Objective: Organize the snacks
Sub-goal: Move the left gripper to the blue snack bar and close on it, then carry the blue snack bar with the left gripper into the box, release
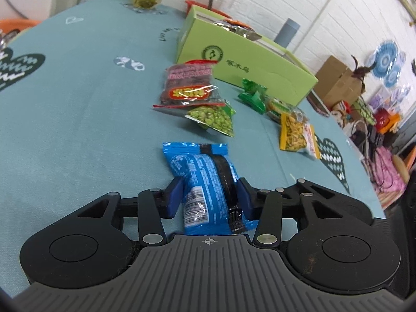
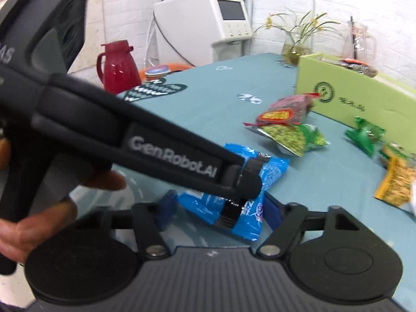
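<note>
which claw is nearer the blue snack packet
Left. The left claw is shut on the blue snack packet; the right claw is open around its other end.

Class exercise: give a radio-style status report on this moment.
Left gripper shut on blue foil snack packet. Right gripper open around it. Green cardboard box ahead, loose packets between.

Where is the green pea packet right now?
In the left wrist view the green pea packet lies mid-table, partly overlapping the red snack packet, just beyond the blue packet between the left gripper pads.

The cookie packet [image 1: 205, 182] lies nearest on the tablecloth [image 1: 78, 119]. Beyond it the pea bag [image 1: 213, 117] overlaps the date bag [image 1: 187, 85]. The box [image 1: 244, 65] stands behind them.
</note>
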Available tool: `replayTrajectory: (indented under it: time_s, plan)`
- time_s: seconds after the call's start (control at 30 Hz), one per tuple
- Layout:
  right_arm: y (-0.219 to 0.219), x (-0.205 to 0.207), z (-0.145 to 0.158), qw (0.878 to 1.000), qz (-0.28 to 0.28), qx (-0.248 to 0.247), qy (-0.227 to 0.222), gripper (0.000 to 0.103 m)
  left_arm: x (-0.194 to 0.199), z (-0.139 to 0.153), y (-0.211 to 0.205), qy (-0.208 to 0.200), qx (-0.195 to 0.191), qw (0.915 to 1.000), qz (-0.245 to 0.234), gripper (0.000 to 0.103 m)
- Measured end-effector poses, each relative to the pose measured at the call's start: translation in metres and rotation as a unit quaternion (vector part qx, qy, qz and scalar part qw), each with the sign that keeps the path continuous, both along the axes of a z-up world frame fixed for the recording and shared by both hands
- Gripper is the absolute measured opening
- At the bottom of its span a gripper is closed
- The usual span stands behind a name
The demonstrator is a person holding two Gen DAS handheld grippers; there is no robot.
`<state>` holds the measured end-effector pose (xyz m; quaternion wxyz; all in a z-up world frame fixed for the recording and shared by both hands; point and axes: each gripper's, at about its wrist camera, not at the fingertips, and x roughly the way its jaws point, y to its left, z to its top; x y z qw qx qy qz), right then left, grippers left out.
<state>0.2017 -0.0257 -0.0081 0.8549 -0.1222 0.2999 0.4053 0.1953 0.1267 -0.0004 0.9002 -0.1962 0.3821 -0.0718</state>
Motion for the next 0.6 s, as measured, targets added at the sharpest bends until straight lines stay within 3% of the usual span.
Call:
replayTrajectory:
  time_s: [0.17, 0.27, 0.43, 0.6]
  plan:
    - [-0.035, -0.003, 0.005, 0.999, -0.043, -0.002, -0.003, 0.079, 0.007, -0.003, -0.028, 0.004, -0.030, 0.9984, -0.048, 0.024]
    - [-0.051, 0.001, 0.004, 0.998, -0.064, 0.006, -0.001, 0.088, 0.015, -0.004, -0.046, 0.006, -0.040, 0.9965, -0.074, 0.028]
    - [-0.073, 0.004, -0.002, 0.996, -0.081, 0.022, 0.015, 0.093, 0.015, 0.000, -0.054, 0.008, -0.026, 0.9974, -0.067, 0.053]
    - [-0.081, 0.011, -0.001, 0.995, -0.084, 0.050, 0.025, 0.092, 0.015, 0.000, -0.051, 0.010, -0.018, 0.9984, -0.053, 0.051]
